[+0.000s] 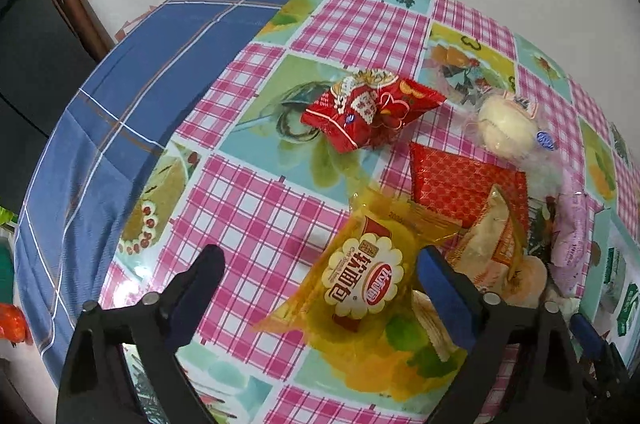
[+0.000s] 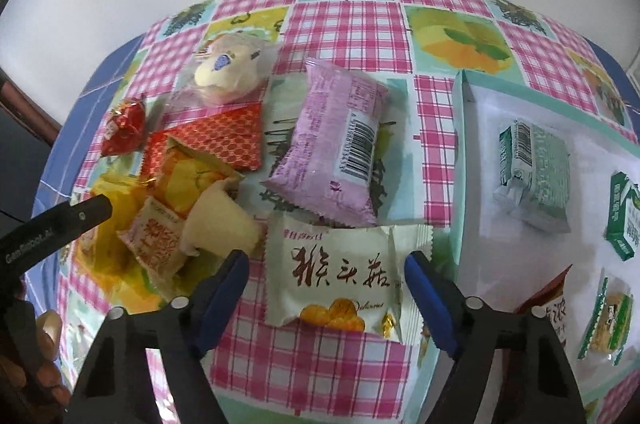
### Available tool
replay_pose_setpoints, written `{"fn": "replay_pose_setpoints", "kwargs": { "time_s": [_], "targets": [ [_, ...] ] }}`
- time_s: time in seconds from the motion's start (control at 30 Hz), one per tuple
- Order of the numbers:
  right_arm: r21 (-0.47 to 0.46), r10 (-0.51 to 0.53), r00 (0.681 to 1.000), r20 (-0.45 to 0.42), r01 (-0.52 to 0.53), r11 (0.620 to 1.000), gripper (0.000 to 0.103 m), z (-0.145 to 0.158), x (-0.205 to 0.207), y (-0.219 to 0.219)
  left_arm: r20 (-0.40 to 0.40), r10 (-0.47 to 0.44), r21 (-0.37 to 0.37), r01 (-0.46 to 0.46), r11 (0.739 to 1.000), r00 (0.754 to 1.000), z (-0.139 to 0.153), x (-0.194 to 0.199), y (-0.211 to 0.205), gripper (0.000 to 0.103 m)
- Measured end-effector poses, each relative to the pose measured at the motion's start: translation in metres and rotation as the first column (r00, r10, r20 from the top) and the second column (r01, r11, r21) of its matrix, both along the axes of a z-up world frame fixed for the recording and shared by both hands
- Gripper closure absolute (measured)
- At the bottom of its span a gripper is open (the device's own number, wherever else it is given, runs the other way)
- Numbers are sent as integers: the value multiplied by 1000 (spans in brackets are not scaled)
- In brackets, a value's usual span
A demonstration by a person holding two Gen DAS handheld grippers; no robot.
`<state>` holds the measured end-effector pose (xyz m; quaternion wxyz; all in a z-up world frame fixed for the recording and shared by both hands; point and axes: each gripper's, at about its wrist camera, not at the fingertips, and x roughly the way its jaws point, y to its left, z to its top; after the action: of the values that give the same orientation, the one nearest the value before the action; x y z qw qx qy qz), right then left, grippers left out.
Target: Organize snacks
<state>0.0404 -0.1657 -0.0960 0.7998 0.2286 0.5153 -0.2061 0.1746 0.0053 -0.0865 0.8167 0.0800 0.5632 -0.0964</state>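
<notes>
Snacks lie scattered on a pink-checked tablecloth (image 1: pixel 256 208). In the left wrist view, the left gripper (image 1: pixel 320 264) hangs over a yellow soft-bread packet (image 1: pixel 360 280) with its jaws spread wide; the packet sits between them, nearer the right finger, and the pads do not press it. Beyond lie a red candy packet (image 1: pixel 372 108), a red patterned sachet (image 1: pixel 464 184) and a clear-wrapped pale bun (image 1: pixel 504 128).

In the right wrist view, the right gripper (image 2: pixel 326 264) straddles a cream packet printed with brown characters (image 2: pixel 336 272), jaws apart and clear of its edges. A lilac packet (image 2: pixel 336 144) lies just beyond it. To the right, a white tray (image 2: pixel 480 224) holds green-and-white packets (image 2: pixel 532 176). At left, the other tool's black finger reaches over the yellow pile.
</notes>
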Motion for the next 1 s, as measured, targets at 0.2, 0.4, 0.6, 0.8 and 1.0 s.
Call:
{"fn": "replay_pose_setpoints", "kwargs": {
  "time_s": [0.2,0.4,0.6,0.8,1.0],
  "targets": [
    [11,47,999,-19,-47,999,35,-4,4,9,-21,-30,-10,30,1000,999,-7,2,-8,25],
    [-10,53,998,-37,-54,999,49,-6,5,12,-45,-45,-4,44,999,998,-12,1,-9,58],
    [8,32,999,-27,-32,999,54,-5,-2,6,-47,-37,-17,36,999,998,-10,0,-5,62],
    [13,12,1000,-13,-12,1000,74,6,-13,-2,-31,-28,-33,27,999,999,0,-1,-2,62],
    [44,-23,1000,5,23,999,82,10,-21,-8,5,-24,-41,24,999,1000,19,-9,-3,62]
  ]
}}
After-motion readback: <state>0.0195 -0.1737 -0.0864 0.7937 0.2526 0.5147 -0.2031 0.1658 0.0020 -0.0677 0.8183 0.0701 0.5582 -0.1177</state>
